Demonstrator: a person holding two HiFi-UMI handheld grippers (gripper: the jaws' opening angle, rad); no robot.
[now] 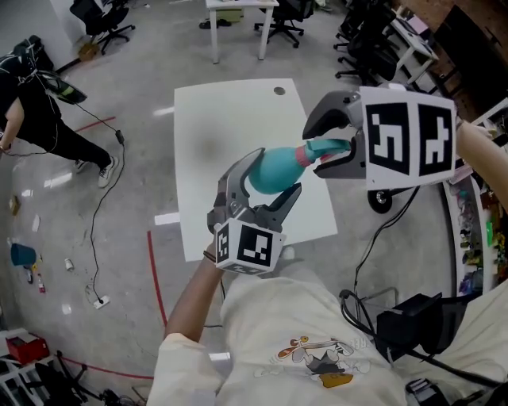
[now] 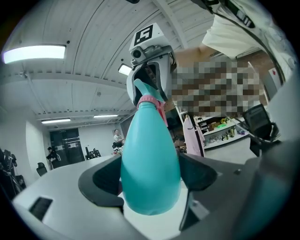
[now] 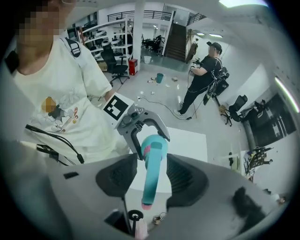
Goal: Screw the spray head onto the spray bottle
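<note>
A teal spray bottle [image 1: 274, 169] is held in the air above a white table [image 1: 230, 119], lying nearly level. My left gripper [image 1: 268, 179] is shut on its wide body [image 2: 150, 164], with a jaw on either side. The teal spray head [image 1: 325, 148] meets the bottle's neck at a pink collar [image 2: 149, 100]. My right gripper [image 1: 327, 143] is shut on the spray head [image 3: 152, 171]. In the right gripper view the left gripper [image 3: 140, 123] shows behind the head. In the left gripper view the right gripper [image 2: 151, 70] shows above the bottle.
A person in black [image 1: 36, 119] stands at the left among floor cables [image 1: 99, 230]. Office chairs [image 1: 282, 24] and a second white table [image 1: 238, 20] stand at the back. Red tape [image 1: 155, 277] runs along the floor. Shelving [image 1: 476, 230] is on the right.
</note>
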